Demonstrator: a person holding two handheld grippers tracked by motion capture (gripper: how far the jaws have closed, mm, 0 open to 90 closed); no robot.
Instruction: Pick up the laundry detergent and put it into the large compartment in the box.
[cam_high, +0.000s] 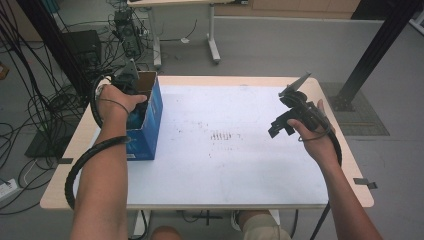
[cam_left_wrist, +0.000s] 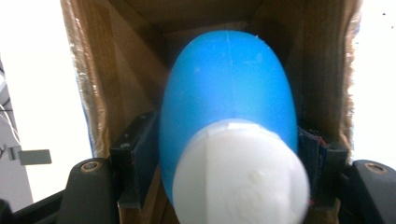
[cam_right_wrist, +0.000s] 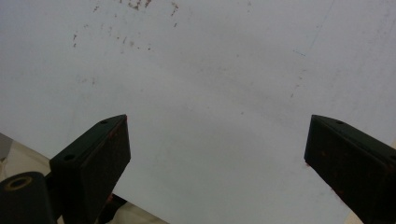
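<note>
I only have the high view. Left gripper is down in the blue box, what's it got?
Observer: The left gripper is clamped on a blue bottle with a white cap.
Operator: Is the bottle inside the box?
Observer: Yes, the brown cardboard walls stand on both sides of it.
Operator: Right gripper?
Observer: The right gripper is open with nothing between its jaws, over the bare white tabletop.

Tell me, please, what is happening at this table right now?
A person works with a gripper in each hand. The left gripper is down in an open blue cardboard box at the table's left edge, its jaws closed on a blue bottle with a white cap. The right gripper hangs open over the bare white table.
</note>
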